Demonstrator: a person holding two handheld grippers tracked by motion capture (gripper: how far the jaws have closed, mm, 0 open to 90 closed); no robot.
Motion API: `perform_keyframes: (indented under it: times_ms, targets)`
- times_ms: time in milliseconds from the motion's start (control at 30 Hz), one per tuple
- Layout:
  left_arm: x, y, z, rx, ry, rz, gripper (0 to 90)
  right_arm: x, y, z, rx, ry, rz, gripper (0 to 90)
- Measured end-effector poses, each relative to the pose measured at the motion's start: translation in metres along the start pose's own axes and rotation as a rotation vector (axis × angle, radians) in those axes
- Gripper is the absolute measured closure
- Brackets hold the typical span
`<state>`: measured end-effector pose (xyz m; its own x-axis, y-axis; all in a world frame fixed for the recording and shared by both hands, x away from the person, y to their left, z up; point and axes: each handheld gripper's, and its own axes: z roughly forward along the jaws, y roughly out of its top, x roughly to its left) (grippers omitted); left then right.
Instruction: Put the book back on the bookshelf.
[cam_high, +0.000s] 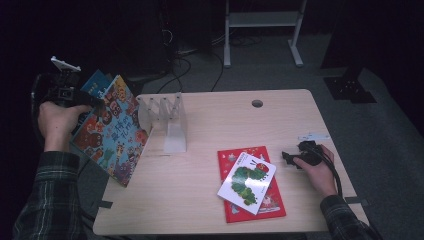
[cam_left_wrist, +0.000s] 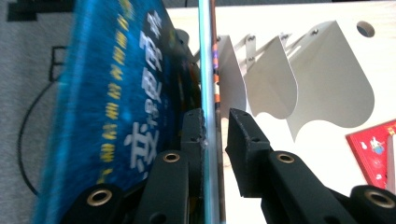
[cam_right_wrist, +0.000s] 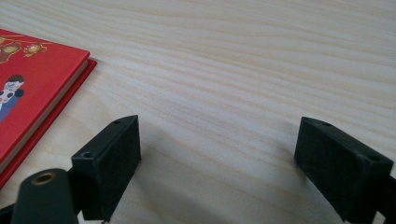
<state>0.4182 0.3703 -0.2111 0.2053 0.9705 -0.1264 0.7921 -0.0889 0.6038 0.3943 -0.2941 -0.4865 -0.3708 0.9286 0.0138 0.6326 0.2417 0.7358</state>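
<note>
Four books are in sight: two picture books (cam_high: 112, 131) held together off the table's left edge and two lying stacked at near right, a white caterpillar book (cam_high: 247, 182) on a red one (cam_high: 237, 159); one white divider rack (cam_high: 167, 120) stands far left.

Caterpillar book (cam_high: 247, 182) on larger book (cam_high: 270, 202), right of rack (cam_high: 167, 120)

Blue book (cam_left_wrist: 112, 107) cover is motion-blurred at left of the left gripper view; its title is unreadable. Red book (cam_right_wrist: 28, 88) is cut off by the right gripper view's left edge
</note>
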Motion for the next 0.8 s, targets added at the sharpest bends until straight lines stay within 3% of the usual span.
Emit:
perform_keyframes:
  times_ms: [67,100,200,267,567,800]
  targets:
    - [0.001,0.0,-0.006,-0.015,0.001,0.007,77.1,0.0,0.0,0.0,0.0,0.0,0.0,13.7]
    - [0.001,0.0,-0.01,-0.033,-0.042,0.006,80.5,0.0,0.0,0.0,0.0,0.0,0.0,13.7]
    - [-0.005,0.0,-0.016,-0.042,-0.067,0.031,89.8,0.0,0.0,0.0,0.0,0.0,0.0,13.7]
    - [-0.01,-0.001,-0.017,-0.046,-0.099,0.049,90.0,0.0,0.0,0.0,0.0,0.0,0.0,13.7]
    - [-0.041,-0.004,-0.001,-0.01,-0.145,0.132,90.0,0.0,0.0,0.0,-0.001,0.0,0.002,13.7]
    - [-0.067,-0.013,0.017,0.006,-0.222,0.191,90.0,0.0,0.0,0.0,0.0,0.0,0.001,13.5]
